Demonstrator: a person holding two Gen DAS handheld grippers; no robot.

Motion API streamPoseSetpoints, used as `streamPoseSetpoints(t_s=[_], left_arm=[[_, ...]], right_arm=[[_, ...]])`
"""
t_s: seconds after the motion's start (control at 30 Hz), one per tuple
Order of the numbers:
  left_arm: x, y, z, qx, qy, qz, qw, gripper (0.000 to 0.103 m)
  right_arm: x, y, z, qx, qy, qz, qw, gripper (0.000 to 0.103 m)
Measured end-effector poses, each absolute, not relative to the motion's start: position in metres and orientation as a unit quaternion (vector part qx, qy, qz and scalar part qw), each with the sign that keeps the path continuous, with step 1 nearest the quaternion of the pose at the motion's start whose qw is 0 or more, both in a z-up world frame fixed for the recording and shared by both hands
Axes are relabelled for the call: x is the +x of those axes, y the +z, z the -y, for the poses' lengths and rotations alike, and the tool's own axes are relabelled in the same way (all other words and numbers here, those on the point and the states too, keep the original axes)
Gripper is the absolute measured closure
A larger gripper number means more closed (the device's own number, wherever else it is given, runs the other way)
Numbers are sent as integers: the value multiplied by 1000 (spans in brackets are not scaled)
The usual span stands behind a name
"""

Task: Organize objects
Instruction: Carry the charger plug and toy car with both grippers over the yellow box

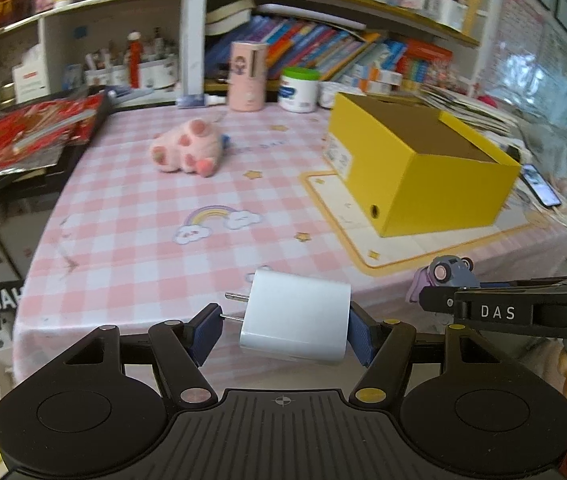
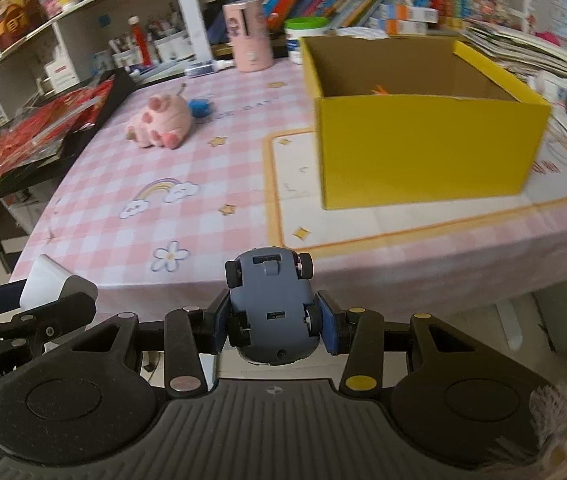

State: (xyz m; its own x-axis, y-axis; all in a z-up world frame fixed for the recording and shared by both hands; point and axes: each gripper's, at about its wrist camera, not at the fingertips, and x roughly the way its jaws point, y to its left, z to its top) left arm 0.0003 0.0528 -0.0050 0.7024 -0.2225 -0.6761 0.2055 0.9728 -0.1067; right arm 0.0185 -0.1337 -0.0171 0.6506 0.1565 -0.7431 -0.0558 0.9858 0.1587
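Note:
My left gripper [image 1: 283, 330] is shut on a white plug-in charger [image 1: 297, 316], held above the table's near edge with its prongs pointing left. My right gripper [image 2: 273, 320] is shut on a grey-blue toy car [image 2: 271, 308], underside up. The car also shows at the right of the left wrist view [image 1: 451, 270], and the charger at the left of the right wrist view [image 2: 49, 286]. An open yellow box [image 2: 423, 144] stands on the table ahead to the right; something orange peeks from inside. A pink plush pig [image 1: 189, 148] lies further back on the pink checked tablecloth [image 1: 143, 232].
A pink cylindrical holder [image 1: 247, 76] and a white jar with a green lid [image 1: 299, 88] stand at the back edge. Red printed packets [image 1: 23, 136] lie on a black stand at left. A phone [image 1: 541, 184] lies right of the box. Bookshelves fill the background.

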Motion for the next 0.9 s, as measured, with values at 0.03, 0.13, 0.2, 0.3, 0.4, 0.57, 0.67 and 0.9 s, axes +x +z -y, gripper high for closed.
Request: streamPoseSetpoints(t_s=[0.03,0.13,0.2,0.3,0.4,0.57,0.67,0.9], left_arm=[[0,-5,-50,-10,-122,-368,922,38],[2,-5,-39,-6,-141,-367,919,38],[3,-5,-31,-2,-156,-366,917,38],[5,-5,-19,4,-178,-365,914,38],[6,-5,-8,10,-196,-364,911,38],[9,-5,10,16,-219,-361,906,38],[10,-4,20,21,-230,-359,904,38],[17,-1,34,26,-235,-353,905,38]], right_arm=[[16,-17,137,63,52,-414,907,62],[9,-16,148,68,34,-414,907,62],[5,-16,156,72,20,-415,907,62],[-3,-15,168,79,-2,-414,907,62],[-9,-15,181,86,-21,-414,906,62],[-16,-14,198,94,-47,-411,906,62],[-18,-13,207,98,-57,-409,905,62],[-14,-11,223,103,-66,-406,906,62]])
